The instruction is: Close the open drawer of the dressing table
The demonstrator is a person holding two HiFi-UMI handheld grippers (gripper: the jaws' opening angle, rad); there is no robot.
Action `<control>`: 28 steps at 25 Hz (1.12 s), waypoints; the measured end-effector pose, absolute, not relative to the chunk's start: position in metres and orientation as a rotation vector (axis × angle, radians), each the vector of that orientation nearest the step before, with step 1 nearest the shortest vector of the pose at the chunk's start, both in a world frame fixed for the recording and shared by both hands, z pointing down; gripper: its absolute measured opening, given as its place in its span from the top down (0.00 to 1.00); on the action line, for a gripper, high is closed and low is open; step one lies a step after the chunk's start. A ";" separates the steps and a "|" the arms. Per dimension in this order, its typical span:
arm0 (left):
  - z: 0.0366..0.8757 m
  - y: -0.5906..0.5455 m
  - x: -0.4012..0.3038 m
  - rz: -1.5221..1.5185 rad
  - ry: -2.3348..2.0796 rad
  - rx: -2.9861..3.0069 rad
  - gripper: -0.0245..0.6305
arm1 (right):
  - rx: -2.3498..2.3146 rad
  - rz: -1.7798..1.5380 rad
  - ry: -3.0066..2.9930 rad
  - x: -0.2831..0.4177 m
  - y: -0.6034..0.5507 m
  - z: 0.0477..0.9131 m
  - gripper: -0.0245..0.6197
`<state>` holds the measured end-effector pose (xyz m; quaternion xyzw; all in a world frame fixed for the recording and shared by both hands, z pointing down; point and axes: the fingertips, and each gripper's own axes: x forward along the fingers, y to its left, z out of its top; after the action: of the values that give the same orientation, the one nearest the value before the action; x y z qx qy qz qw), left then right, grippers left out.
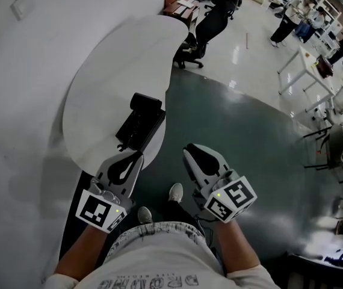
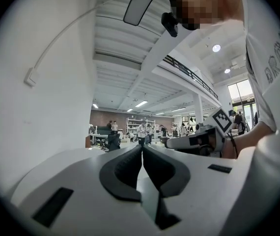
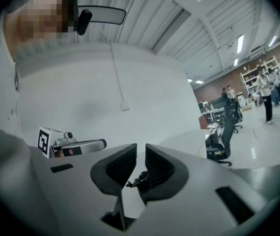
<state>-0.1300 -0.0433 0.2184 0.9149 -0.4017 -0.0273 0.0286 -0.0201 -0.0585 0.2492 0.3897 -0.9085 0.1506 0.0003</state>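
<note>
The white oval top of the dressing table [image 1: 108, 83] stands against the wall on the left. A black open drawer [image 1: 140, 123] juts out from its near right edge. My left gripper [image 1: 138, 156] hovers just in front of the drawer, pointing level, and its pads [image 2: 130, 159] meet at the tips, so it is shut on nothing. My right gripper [image 1: 187, 152] is held to the right of the drawer over the dark floor. A narrow gap shows between its pads [image 3: 124, 162], with nothing in it. Each gripper appears in the other's view: the right gripper [image 2: 199, 139] and the left gripper [image 3: 73, 146].
A white wall [image 1: 21, 101] with a cable duct runs along the left. A black office chair [image 1: 206, 27] stands beyond the table's far end. White desks [image 1: 307, 65], chairs and several people [image 1: 292, 14] fill the far right. My shoes [image 1: 176, 192] are on the dark green floor.
</note>
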 end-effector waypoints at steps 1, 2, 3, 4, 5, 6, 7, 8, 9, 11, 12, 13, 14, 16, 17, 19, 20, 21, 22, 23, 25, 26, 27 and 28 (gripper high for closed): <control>0.219 -0.043 -0.130 -0.085 -1.242 2.823 0.92 | 1.225 0.467 -2.858 -0.020 -0.057 0.247 0.87; 0.219 -0.043 -0.131 -0.085 -1.245 2.823 0.92 | 1.225 0.462 -2.862 -0.020 -0.056 0.246 0.87; 0.219 -0.043 -0.131 -0.085 -1.248 2.823 0.92 | 1.224 0.457 -2.866 -0.020 -0.055 0.244 0.87; 0.220 -0.043 -0.131 -0.084 -1.252 2.822 0.92 | 1.223 0.451 -2.869 -0.020 -0.054 0.243 0.87; 0.220 -0.044 -0.132 -0.084 -1.256 2.820 0.92 | 1.222 0.444 -2.871 -0.020 -0.053 0.241 0.88; 0.220 -0.044 -0.132 -0.086 -1.258 2.820 0.92 | 1.221 0.437 -2.872 -0.021 -0.052 0.240 0.88; 0.219 -0.043 -0.133 -0.088 -1.258 2.821 0.92 | 1.219 0.431 -2.873 -0.022 -0.051 0.238 0.88; 0.216 -0.042 -0.136 -0.090 -1.257 2.824 0.92 | 1.217 0.427 -2.875 -0.025 -0.049 0.235 0.88; 0.213 -0.041 -0.139 -0.092 -1.256 2.826 0.92 | 1.214 0.423 -2.878 -0.029 -0.046 0.230 0.88; 0.207 -0.038 -0.144 -0.091 -1.255 2.830 0.92 | 1.210 0.413 -2.884 -0.036 -0.042 0.223 0.89; 0.207 -0.038 -0.144 -0.090 -1.254 2.831 0.92 | 1.209 0.407 -2.886 -0.036 -0.041 0.222 0.89; 0.209 -0.039 -0.141 -0.089 -1.252 2.833 0.92 | 1.208 0.403 -2.888 -0.035 -0.042 0.223 0.89; 0.212 -0.041 -0.139 -0.088 -1.251 2.834 0.92 | 1.208 0.399 -2.889 -0.033 -0.043 0.225 0.90; 0.214 -0.041 -0.137 -0.087 -1.248 2.837 0.92 | 1.205 0.394 -2.890 -0.033 -0.042 0.226 0.92; 0.212 -0.041 -0.139 -0.088 -1.246 2.837 0.92 | 1.203 0.394 -2.891 -0.036 -0.041 0.223 0.93; 0.206 -0.039 -0.143 -0.089 -1.243 2.835 0.92 | 1.196 0.397 -2.894 -0.043 -0.038 0.218 0.95; 0.205 -0.039 -0.144 -0.088 -1.241 2.836 0.92 | 1.189 0.399 -2.897 -0.045 -0.037 0.216 0.95; 0.204 -0.040 -0.144 -0.086 -1.239 2.836 0.92 | 1.181 0.401 -2.901 -0.048 -0.037 0.215 0.95; 0.204 -0.040 -0.143 -0.084 -1.237 2.837 0.92 | 1.173 0.404 -2.904 -0.049 -0.037 0.216 0.95; 0.204 -0.041 -0.143 -0.083 -1.236 2.837 0.92 | 1.165 0.407 -2.907 -0.050 -0.036 0.216 0.95; 0.204 -0.042 -0.141 -0.086 -1.236 2.837 0.92 | 1.151 0.415 -2.911 -0.051 -0.036 0.217 0.95; 0.204 -0.043 -0.141 -0.089 -1.236 2.836 0.92 | 1.145 0.417 -2.912 -0.052 -0.036 0.218 0.95; 0.205 -0.044 -0.140 -0.092 -1.237 2.836 0.92 | 1.139 0.418 -2.913 -0.053 -0.036 0.218 0.95; 0.205 -0.044 -0.140 -0.094 -1.237 2.834 0.92 | 1.135 0.420 -2.912 -0.053 -0.036 0.219 0.95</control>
<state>-0.1398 -0.0442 0.2048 0.9158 -0.3997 -0.0304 0.0238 -0.0528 -0.0364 0.2186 0.3598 -0.9235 0.1331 -0.0059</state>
